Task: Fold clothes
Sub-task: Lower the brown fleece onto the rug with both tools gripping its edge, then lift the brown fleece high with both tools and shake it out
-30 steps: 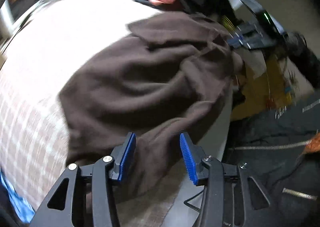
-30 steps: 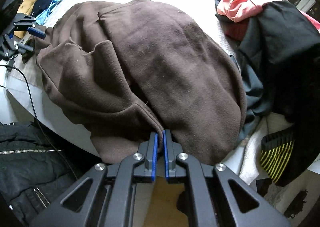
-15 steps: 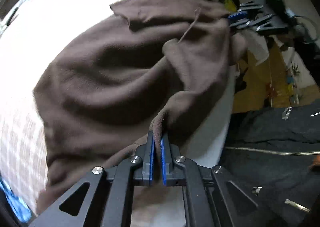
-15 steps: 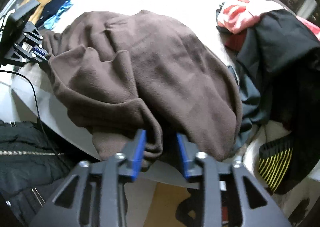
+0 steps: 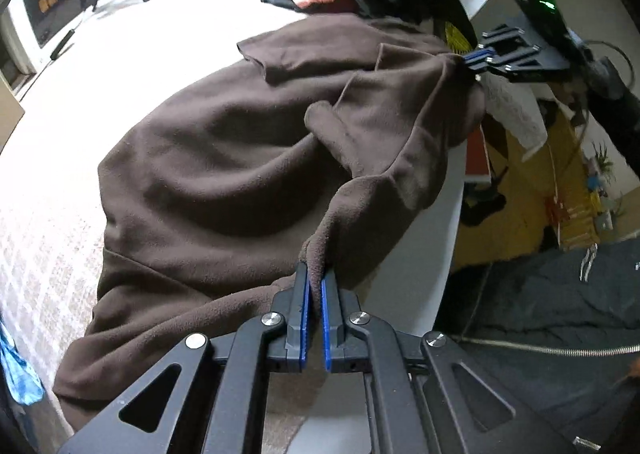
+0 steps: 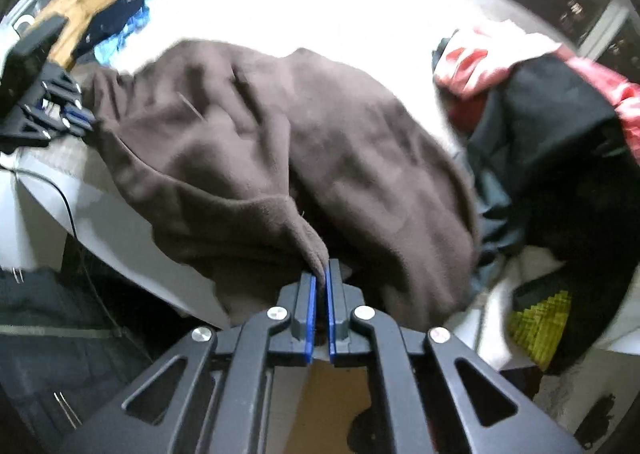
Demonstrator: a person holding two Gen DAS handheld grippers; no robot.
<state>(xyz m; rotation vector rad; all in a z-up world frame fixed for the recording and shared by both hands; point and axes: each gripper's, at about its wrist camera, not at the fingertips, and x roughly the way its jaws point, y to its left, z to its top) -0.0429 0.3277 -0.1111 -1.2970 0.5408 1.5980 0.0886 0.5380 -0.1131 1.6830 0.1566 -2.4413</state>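
Brown fleece garment (image 5: 248, 158) lies spread on the white surface (image 5: 132, 46), its near edge newly pinched by both left gripper (image 5: 314, 286) and right gripper (image 6: 321, 282), whose jaws have just closed, ready for lifting into a fold.

Right tongs (image 6: 321, 274): jaws having just closed, now pinching a fold of the brown fleece garment (image 6: 280, 158) at its near edge. Garment is lying rumpled across the white surface (image 6: 320, 18). Left tongs (image 6: 76, 118) are gripping its far-left corner. Heap of red and black clothes (image 6: 540, 102) is sitting just beside, right.
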